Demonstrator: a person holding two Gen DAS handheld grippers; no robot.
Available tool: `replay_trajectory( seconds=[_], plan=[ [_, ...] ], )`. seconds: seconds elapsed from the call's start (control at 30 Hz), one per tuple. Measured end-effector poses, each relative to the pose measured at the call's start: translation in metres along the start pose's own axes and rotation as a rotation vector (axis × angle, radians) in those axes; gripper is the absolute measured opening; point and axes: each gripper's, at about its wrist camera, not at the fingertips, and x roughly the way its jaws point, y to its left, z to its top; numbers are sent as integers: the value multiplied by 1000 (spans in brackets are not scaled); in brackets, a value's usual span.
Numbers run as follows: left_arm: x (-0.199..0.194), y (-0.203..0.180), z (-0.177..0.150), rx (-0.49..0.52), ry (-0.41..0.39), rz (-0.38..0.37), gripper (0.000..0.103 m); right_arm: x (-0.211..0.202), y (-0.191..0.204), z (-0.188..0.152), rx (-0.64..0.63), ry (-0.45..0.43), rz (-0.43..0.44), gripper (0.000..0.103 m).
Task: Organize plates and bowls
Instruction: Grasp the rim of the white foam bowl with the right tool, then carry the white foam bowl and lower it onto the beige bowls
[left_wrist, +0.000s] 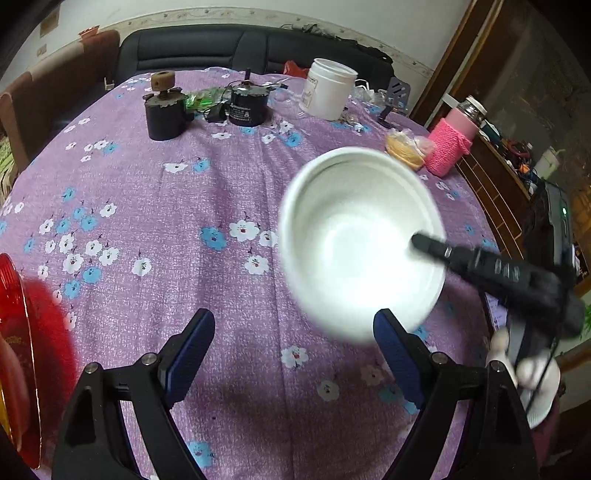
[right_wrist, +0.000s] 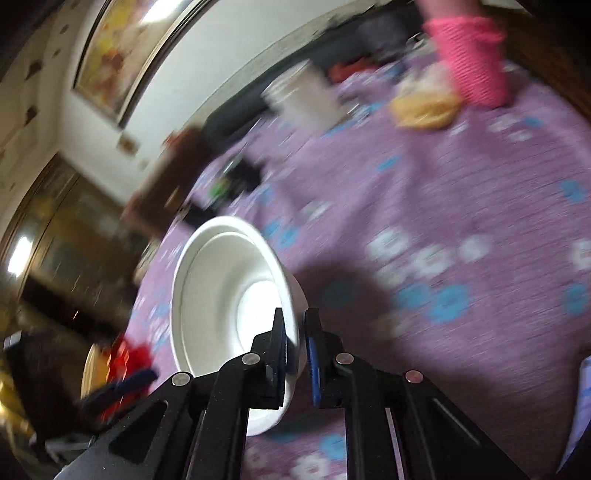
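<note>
Right wrist: right tongs (right_wrist: 295, 347) pinch smooth round white bowl's (right_wrist: 221, 280) rim.

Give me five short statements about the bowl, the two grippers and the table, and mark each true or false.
1. The right gripper is shut on the rim of the white bowl. True.
2. The left gripper holds the bowl too. False: its fingers stand wide apart with nothing between them.
3. The bowl is full of food. False: its inside is bare and white.
4. The tablecloth is purple with blue and white flowers. True.
5. The pink knitted sleeve covers the white jar. False: it covers a flask at the table's right edge; the jar stands apart.
</note>
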Motion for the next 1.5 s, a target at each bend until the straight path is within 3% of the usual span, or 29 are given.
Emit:
replay_trajectory(
  seconds=[0.07, 0.13, 0.2, 0.27, 0.37, 0.67, 1.0, 1.23, 1.5],
  plan=[
    [6, 3, 1, -7, 7, 15, 87, 13, 8, -7, -15, 55, 32, 11],
    [12, 7, 2, -15, 18, 25, 87, 25, 15, -14, -47, 82, 5, 11],
    [16, 12, 4, -20, 24, 27, 78, 29, 20, -18, -67, 89, -18, 11],
    [20, 14, 5, -17, 40, 34, 42, 33, 26, -22, -88, 90, -44, 13],
    [28, 19, 7, -31, 75, 9, 19, 34, 33, -26, -119, 70, -63, 14],
    [-10, 25, -3, -32, 10, 74, 18, 24, 74, -40, -253, -23, -102, 14],
    [-118, 74, -43, -70, -149, 119, 19, -1, 182, -74, -329, -100, 19, 14],
    [-188, 141, -79, -190, -269, 199, 20, 21, 274, -100, -454, -69, 82, 14],
    [-213, 203, -95, -278, -306, 289, 24, 70, 344, -123, -568, -4, 78, 15]
  ],
)
